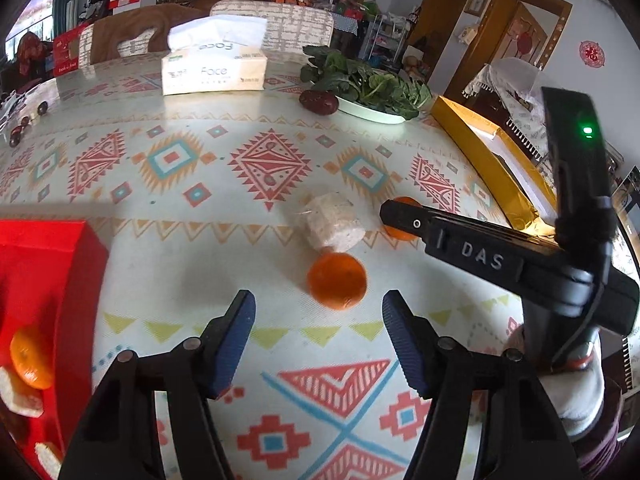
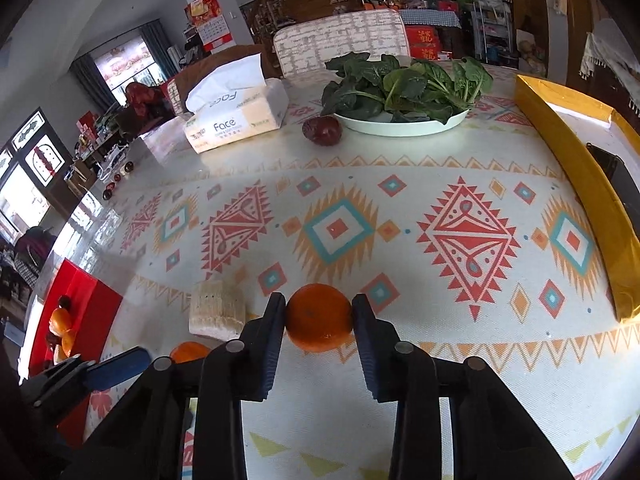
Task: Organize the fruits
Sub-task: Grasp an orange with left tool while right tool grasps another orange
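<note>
Right gripper (image 2: 319, 314) pinched an orange (image 2: 319, 317) between both pads, low over the patterned tablecloth (image 2: 400, 216). Left gripper (image 1: 319, 322) was spread, holding nothing; a second orange (image 1: 337, 281) lay on the cloth just ahead, touching a pale foam block (image 1: 334, 222). The red box (image 1: 48, 280) at left held more oranges.

- Round orange tangerine (image 2: 319, 317): solid orange.
- Cream tablecloth (image 2: 400, 240): red, teal and orange geometric diamond pattern.
- Open cardboard box (image 1: 76, 280): bright red.
- Long flat box (image 2: 576, 184): gold.
- Gripper pads (image 1: 236, 344): blue, ribbed.
</note>
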Tool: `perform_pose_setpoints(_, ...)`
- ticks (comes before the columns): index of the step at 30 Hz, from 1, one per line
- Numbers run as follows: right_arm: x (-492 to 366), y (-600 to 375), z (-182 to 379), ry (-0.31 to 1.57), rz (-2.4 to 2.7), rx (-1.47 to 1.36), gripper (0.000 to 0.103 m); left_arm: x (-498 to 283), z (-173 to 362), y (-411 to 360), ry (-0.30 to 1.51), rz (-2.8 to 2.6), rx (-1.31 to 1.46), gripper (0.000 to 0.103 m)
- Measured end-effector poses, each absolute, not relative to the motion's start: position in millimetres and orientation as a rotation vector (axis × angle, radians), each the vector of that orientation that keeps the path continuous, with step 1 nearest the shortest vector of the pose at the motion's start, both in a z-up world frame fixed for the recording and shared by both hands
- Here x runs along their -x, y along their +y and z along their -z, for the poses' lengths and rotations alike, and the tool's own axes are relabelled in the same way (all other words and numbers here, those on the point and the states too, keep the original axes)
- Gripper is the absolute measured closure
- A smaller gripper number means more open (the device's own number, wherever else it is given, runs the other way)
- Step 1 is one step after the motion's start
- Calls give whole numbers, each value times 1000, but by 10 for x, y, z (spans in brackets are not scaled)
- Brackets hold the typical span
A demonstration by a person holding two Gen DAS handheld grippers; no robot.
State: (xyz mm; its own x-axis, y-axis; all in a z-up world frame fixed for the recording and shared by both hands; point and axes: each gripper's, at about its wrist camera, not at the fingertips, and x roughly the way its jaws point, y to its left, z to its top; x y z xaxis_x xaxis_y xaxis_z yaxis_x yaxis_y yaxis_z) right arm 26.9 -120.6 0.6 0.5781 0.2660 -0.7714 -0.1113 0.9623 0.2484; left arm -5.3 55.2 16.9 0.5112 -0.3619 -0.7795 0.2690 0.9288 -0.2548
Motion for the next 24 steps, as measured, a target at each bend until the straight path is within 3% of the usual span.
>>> perform_pose_setpoints(5, -222, -1365, -44, 916, -228, -242, 65, -50, -114, 397, 967, 388, 89, 38)
perform_pose_setpoints(7, -204, -1406, -63, 912, -230, -257, 65, -82, -92, 351, 968, 385, 81, 42)
perform_pose_setpoints(9, -198, -1422, -66, 911, -233, -268, 65, -88, -92, 311, 962, 372, 57, 60)
perform_pose_setpoints(11, -193, -1428, -73, 910, -235, -271, 65, -84, -89, 302, 956, 357, 40, 71)
perform_pose_setpoints(24, -148, -1517, -138, 883, -304, -376, 65, 290, -444, 786, 870, 338, 194, 71)
